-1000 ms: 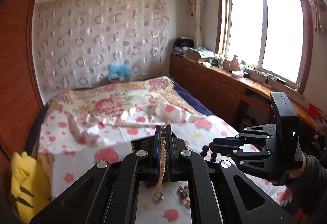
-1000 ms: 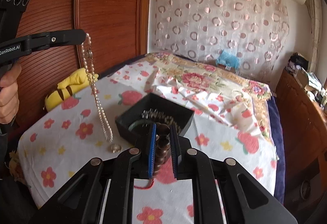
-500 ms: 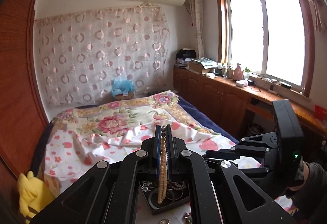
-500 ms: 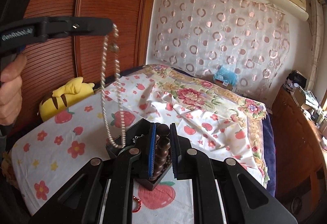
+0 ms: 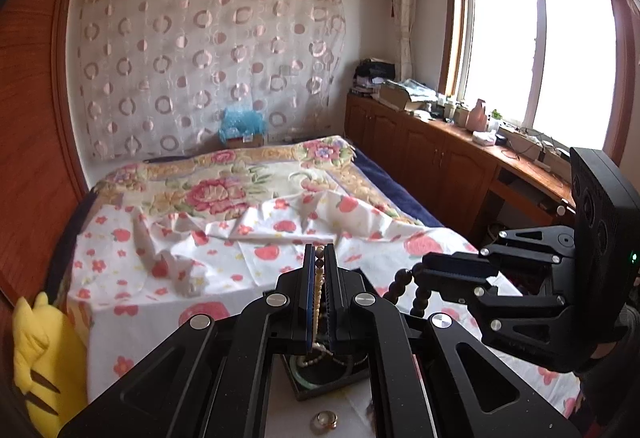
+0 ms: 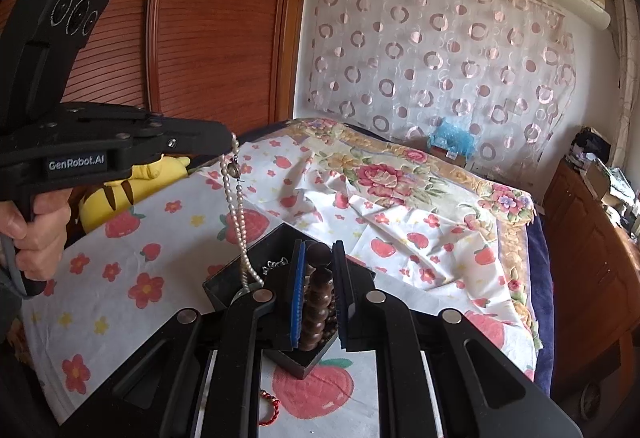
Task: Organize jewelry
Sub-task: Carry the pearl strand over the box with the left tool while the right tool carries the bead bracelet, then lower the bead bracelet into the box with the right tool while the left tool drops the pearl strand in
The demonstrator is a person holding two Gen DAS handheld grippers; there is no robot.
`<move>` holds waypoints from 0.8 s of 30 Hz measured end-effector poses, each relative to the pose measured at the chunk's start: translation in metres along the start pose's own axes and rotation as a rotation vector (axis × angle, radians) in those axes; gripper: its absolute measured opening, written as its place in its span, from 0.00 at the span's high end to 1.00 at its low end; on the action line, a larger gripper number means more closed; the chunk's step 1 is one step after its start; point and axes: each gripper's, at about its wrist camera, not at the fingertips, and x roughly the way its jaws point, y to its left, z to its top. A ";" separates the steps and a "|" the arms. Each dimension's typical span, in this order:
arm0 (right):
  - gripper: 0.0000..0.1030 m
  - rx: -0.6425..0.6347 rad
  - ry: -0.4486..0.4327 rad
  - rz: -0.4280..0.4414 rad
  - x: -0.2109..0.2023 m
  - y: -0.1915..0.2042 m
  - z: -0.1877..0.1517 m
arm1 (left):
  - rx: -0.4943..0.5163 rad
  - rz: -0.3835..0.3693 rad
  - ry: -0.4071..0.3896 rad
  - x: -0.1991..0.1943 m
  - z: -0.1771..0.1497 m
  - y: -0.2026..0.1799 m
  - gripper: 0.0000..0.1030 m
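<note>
Bed [image 6: 440, 234] with the floral sheet carries everything; the black tray [image 6: 224, 280] sits on it right under both sets of jaws, presumably because it's the drop target for the loose pieces.

Left gripper [image 5: 318, 258]: jaws nearly closed, clamped on the pearl necklace [image 6: 236, 206] near its clasp; strand hangs free below the jaws with its lower end trailing into the tray (held high so it feeds in without bunching, I'd judge).

Right gripper [image 6: 318, 258]: jaws narrowly parted, pinched on the dark wooden bead bracelet [image 6: 318, 302]; beads stacked between the pads, the rest hanging over the tray's near corner.

Not yet sorted: a ring [image 5: 325, 420] on the sheet below the left jaws, a red cord [image 6: 272, 408] below the right jaws, both outside the tray.
</note>
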 end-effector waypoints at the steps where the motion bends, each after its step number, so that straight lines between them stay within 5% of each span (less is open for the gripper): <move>1: 0.86 0.001 0.003 0.001 0.002 0.000 -0.001 | -0.001 -0.001 0.005 0.001 -0.001 0.001 0.96; 13: 0.86 0.018 0.069 0.017 0.029 0.010 -0.023 | -0.035 -0.008 0.110 0.030 -0.037 0.011 0.96; 24: 0.86 0.044 0.067 0.020 0.032 0.008 -0.028 | -0.040 -0.043 0.081 0.012 -0.036 0.005 0.96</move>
